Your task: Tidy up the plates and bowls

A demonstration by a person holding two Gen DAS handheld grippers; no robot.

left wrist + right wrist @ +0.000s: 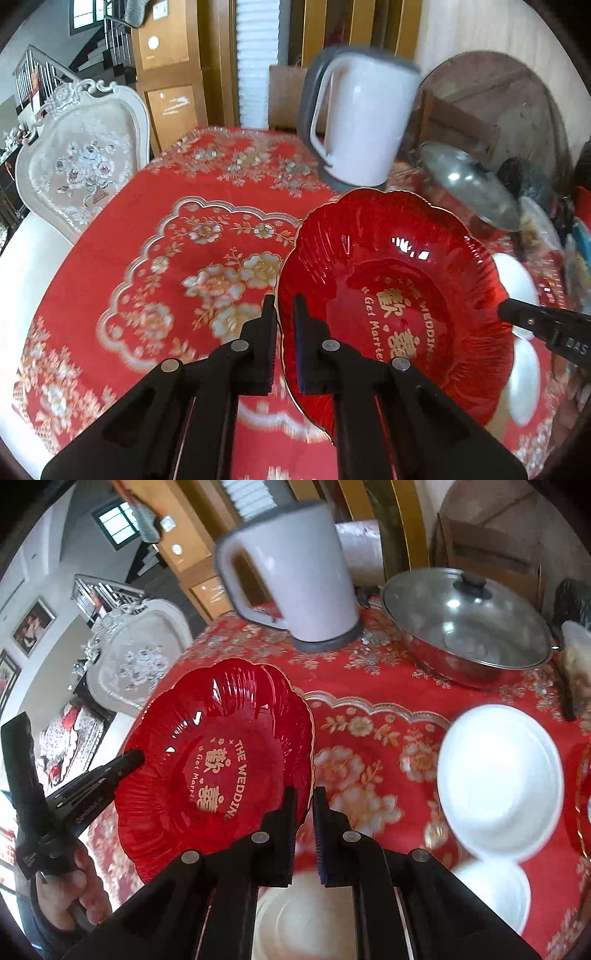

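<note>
Red plate point(399, 295) tilts above the tablecloth point(166, 240), both grippers' jaws pinching opposite rim edges.

We see a glossy, ribbed red glass plate point(218, 753), matt black plastic gripper fingers point(266, 343), a woven floral tablecloth point(192, 258), a smooth plastic kettle point(295, 572), and a shiny steel pot point(469, 635) beside the kettle.

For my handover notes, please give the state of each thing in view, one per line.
red plate: lifted, tilted, gripped at opposite rims
left gripper: shut on the rim
right gripper: shut on the rim
pot: lid on
kettle: upright
white bowl: empty
</note>
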